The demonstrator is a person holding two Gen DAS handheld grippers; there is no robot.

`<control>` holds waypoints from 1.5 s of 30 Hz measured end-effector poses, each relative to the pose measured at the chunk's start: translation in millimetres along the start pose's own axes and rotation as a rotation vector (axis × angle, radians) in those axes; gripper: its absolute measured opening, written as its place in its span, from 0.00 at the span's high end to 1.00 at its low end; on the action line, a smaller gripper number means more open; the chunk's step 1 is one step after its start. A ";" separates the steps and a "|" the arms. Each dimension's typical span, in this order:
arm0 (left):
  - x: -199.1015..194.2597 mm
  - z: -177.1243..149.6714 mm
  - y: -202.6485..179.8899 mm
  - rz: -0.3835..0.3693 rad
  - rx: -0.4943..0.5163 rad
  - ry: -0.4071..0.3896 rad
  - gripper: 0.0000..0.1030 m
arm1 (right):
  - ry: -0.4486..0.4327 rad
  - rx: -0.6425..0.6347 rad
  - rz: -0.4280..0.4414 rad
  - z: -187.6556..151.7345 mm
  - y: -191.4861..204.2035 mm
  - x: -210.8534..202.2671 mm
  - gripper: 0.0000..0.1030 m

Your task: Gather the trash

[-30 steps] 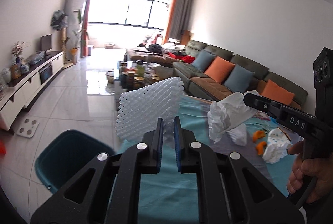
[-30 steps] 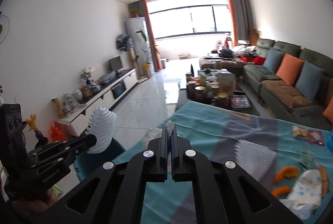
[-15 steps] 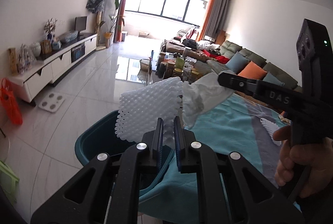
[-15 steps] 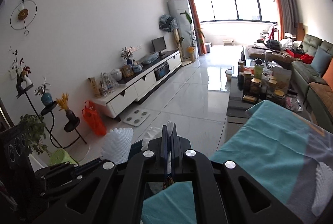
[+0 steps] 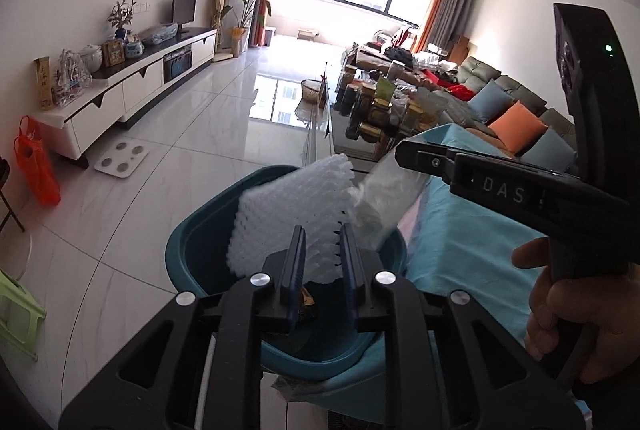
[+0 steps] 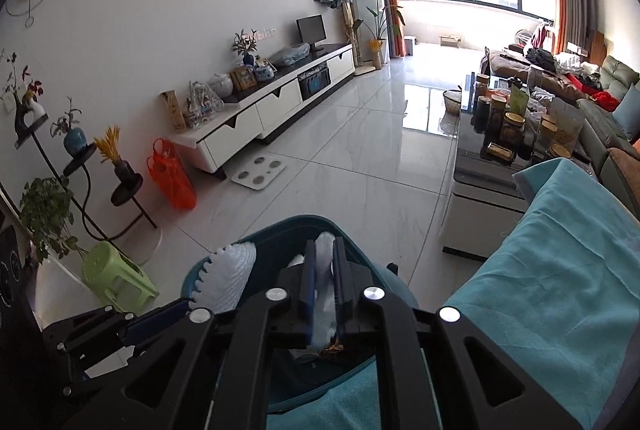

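Observation:
A teal bin (image 5: pixel 200 230) (image 6: pixel 280 226) stands on the floor against the teal-clothed table (image 5: pixel 460 250) (image 6: pixel 560 270). My left gripper (image 5: pixel 322 230) (image 6: pixel 188 305) hangs over the bin, its jaws opening. A white foam fruit net (image 5: pixel 292 206) (image 6: pixel 230 278) stands loosely between them. My right gripper (image 6: pixel 325 244) (image 5: pixel 400 150) is over the bin too, to the right of the left one, jaws also opening. A crumpled white tissue (image 6: pixel 323 270) (image 5: pixel 376 202) sits in that gap and looks blurred below the tip. Some dark and orange scraps lie inside the bin.
A hand (image 5: pixel 568 310) holds the right gripper's handle. A low coffee table with jars (image 6: pixel 500 122) stands beyond the bin. On the floor to the left are a green stool (image 6: pixel 116 278), an orange bag (image 6: pixel 172 178), a white scale (image 6: pixel 260 172) and a plant stand (image 6: pixel 80 182).
Both grippers swung left off the table and sank until they hang over the teal bin. Their jaws, earlier clamped on the foam net and the tissue, now stand wider apart.

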State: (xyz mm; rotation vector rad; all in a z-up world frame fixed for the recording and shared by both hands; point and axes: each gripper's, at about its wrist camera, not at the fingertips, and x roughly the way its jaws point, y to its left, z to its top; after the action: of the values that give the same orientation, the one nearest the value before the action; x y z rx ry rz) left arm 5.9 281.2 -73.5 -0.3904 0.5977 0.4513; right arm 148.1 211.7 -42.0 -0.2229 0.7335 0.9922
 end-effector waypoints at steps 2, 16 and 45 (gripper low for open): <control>5.6 -0.2 0.2 0.014 0.001 0.001 0.69 | 0.003 0.005 -0.003 -2.2 -0.6 2.4 0.70; -33.4 22.8 -3.4 0.060 -0.010 -0.144 0.14 | -0.110 0.062 0.002 -6.2 -17.9 -40.6 0.38; -105.2 24.0 -174.0 0.001 0.138 -0.349 0.05 | -0.409 0.179 -0.328 -110.0 -100.6 -218.3 0.07</control>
State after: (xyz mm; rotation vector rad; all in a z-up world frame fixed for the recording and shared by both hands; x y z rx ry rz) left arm 27.8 117.3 47.3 -0.1731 0.2878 0.4633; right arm 107.6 -45.5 3.7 0.0195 0.3906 0.6261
